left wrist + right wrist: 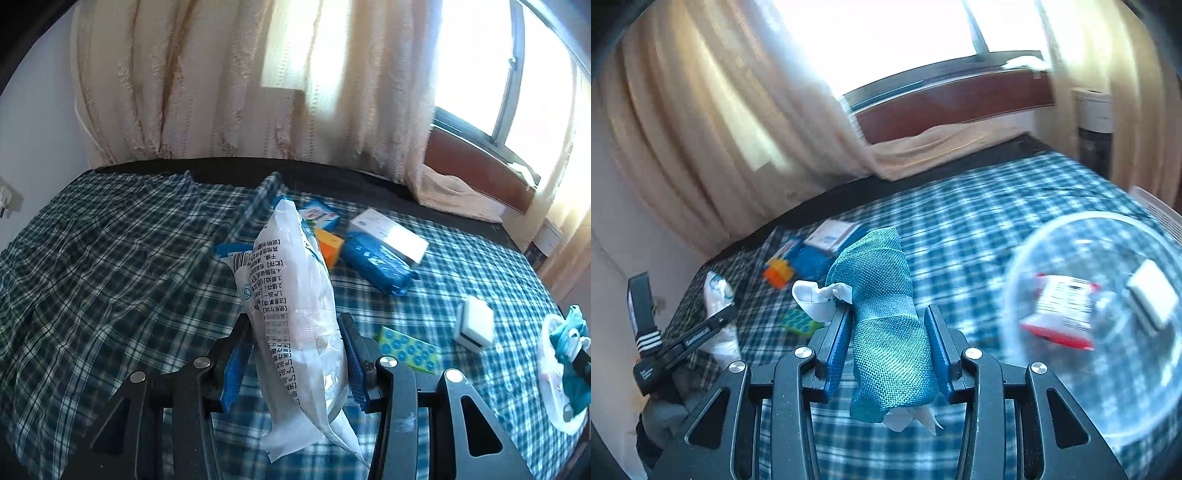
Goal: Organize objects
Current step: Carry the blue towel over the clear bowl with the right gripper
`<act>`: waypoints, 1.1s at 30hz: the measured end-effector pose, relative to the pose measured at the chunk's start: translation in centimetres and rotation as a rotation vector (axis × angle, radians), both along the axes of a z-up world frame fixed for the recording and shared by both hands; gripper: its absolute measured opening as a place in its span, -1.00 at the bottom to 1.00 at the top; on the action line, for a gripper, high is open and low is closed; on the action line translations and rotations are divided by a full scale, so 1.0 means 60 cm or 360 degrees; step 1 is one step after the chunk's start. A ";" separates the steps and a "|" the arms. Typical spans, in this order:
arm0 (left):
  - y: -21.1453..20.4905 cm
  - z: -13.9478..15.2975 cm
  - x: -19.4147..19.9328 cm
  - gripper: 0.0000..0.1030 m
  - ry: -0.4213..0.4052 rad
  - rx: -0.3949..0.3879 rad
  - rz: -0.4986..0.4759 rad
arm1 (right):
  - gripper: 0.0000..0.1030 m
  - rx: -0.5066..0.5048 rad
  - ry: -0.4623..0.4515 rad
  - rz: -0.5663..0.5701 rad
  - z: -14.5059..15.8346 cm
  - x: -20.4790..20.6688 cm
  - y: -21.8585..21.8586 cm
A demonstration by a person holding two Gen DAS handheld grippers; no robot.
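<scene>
Right tool (888,332) clamped on teal mesh roll (882,295), long axis along its fingers; clear bowl (1071,398) lies just right, on the bed (979,221). Left tool (295,354) clamped on white packet (291,295), farther from bowl.

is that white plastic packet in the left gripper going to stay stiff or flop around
Likely floppy: the white packet bulges and creases between the left gripper's fingers. Probably light, since it stands up unsupported. Its glossy film may slip.

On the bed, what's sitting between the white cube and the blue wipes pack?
Nothing: in the left wrist view the stretch between the white cube and the blue wipes pack is bare plaid bedcover.
</scene>
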State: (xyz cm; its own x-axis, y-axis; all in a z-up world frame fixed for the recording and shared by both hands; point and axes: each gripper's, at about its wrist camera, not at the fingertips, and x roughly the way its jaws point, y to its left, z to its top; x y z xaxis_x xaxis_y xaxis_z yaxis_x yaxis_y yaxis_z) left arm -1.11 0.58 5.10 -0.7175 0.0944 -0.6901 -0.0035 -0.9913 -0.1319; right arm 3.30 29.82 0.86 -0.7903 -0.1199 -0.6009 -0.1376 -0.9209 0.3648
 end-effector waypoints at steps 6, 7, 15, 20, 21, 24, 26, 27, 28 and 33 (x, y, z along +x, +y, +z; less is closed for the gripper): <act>0.032 0.013 0.019 -0.05 0.0011 -0.0009 -0.0070 | -0.19 -0.0007 0.0010 -0.0157 -0.003 0.044 0.060; 0.040 0.017 0.022 -0.05 0.0018 -0.0015 -0.0085 | -0.19 -0.0013 0.0012 -0.0180 -0.005 0.050 0.068; 0.100 0.035 0.045 -0.05 0.0038 -0.0051 -0.0203 | -0.19 -0.0070 0.0034 -0.0397 -0.012 0.105 0.158; 0.148 0.040 0.056 -0.05 0.0026 -0.0076 -0.0295 | -0.19 -0.0086 0.0033 -0.0476 -0.016 0.121 0.209; 0.156 0.041 0.057 -0.05 0.0025 -0.0078 -0.0308 | -0.19 -0.0081 0.0034 -0.0483 -0.015 0.120 0.220; 0.187 0.044 0.063 -0.05 0.0026 -0.0093 -0.0363 | -0.19 -0.0063 0.0029 -0.0473 -0.013 0.110 0.236; 0.204 0.045 0.067 -0.05 0.0024 -0.0099 -0.0395 | -0.19 -0.0052 0.0024 -0.0446 -0.012 0.096 0.243; 0.211 0.045 0.069 -0.05 0.0022 -0.0102 -0.0409 | -0.19 -0.0037 0.0020 -0.0431 -0.012 0.087 0.246; 0.217 0.045 0.071 -0.05 0.0021 -0.0105 -0.0423 | -0.19 -0.0022 0.0013 -0.0415 -0.012 0.079 0.248; 0.250 0.043 0.078 -0.05 -0.0002 -0.0123 -0.0485 | -0.18 0.0104 -0.0057 -0.0327 -0.009 0.028 0.262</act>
